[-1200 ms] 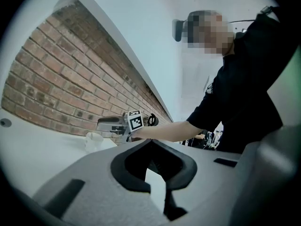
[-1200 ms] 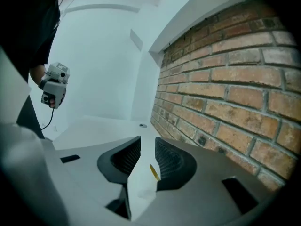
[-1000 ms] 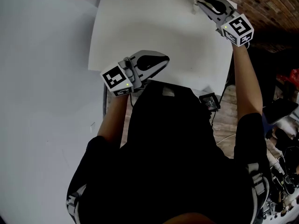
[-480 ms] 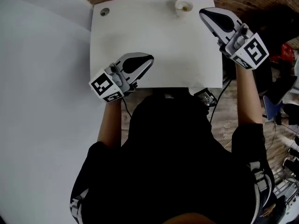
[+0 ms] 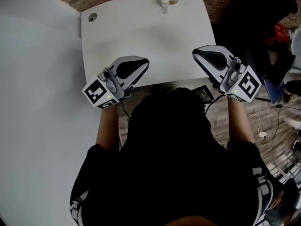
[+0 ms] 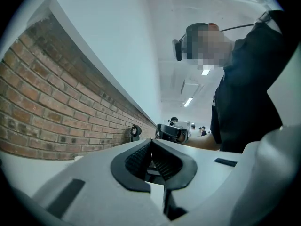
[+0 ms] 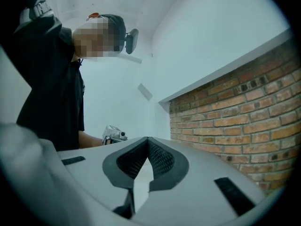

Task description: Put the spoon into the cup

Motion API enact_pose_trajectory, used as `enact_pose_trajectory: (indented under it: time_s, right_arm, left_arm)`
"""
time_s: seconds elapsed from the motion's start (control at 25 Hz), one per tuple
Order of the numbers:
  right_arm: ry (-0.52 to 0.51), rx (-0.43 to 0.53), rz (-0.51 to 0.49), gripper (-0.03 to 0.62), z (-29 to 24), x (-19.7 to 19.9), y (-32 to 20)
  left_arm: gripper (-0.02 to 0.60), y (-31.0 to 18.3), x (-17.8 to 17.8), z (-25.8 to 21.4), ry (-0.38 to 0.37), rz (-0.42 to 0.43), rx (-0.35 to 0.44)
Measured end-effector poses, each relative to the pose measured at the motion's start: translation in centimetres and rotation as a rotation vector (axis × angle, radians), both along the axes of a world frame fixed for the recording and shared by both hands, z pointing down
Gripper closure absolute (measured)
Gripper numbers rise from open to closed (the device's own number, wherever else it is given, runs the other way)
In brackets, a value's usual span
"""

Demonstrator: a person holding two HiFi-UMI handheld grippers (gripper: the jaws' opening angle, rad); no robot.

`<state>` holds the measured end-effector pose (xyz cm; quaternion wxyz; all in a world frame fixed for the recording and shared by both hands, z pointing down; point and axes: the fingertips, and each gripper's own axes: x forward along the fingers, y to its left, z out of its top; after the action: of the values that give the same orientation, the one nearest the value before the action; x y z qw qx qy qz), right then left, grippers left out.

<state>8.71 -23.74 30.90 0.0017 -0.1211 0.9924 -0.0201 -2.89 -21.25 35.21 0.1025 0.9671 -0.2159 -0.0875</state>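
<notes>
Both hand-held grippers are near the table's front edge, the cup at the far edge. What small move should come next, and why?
Probably hold both back and check the cup. The left hand-held gripper and right hand-held gripper are shut and empty, no spoon shows on the white table, and something small sits in the cup, perhaps the spoon; too small to tell.
</notes>
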Motion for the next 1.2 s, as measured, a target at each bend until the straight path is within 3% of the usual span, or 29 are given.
enact_pose_trajectory:
  time_s: [0.24,0.4,0.56,0.88,1.2]
  right_arm:
    - [-0.064,-0.133,0.023,0.588,4.1,4.2,5.2]
    - [0.010,-0.186,0.009,0.588,7.5,6.5,9.2]
    - [0.016,-0.238,0.003,0.588,9.1,9.8,12.4]
    - [0.001,-0.216,-0.064,0.588,8.9,14.2,18.0]
    - [-0.011,-0.143,-0.105,0.588,6.8,14.6,20.2]
  left_arm:
    - [0.565,3.7,4.1,2.0,-0.031,0.024,-0.073]
    - [0.565,6.3,7.4,3.6,-0.046,0.042,-0.127]
    - [0.565,9.6,11.1,5.2,-0.030,0.059,-0.168]
    - [0.565,16.3,18.0,4.8,-0.047,0.075,-0.172]
    - [0.565,20.2,18.8,4.1,-0.058,0.050,-0.165]
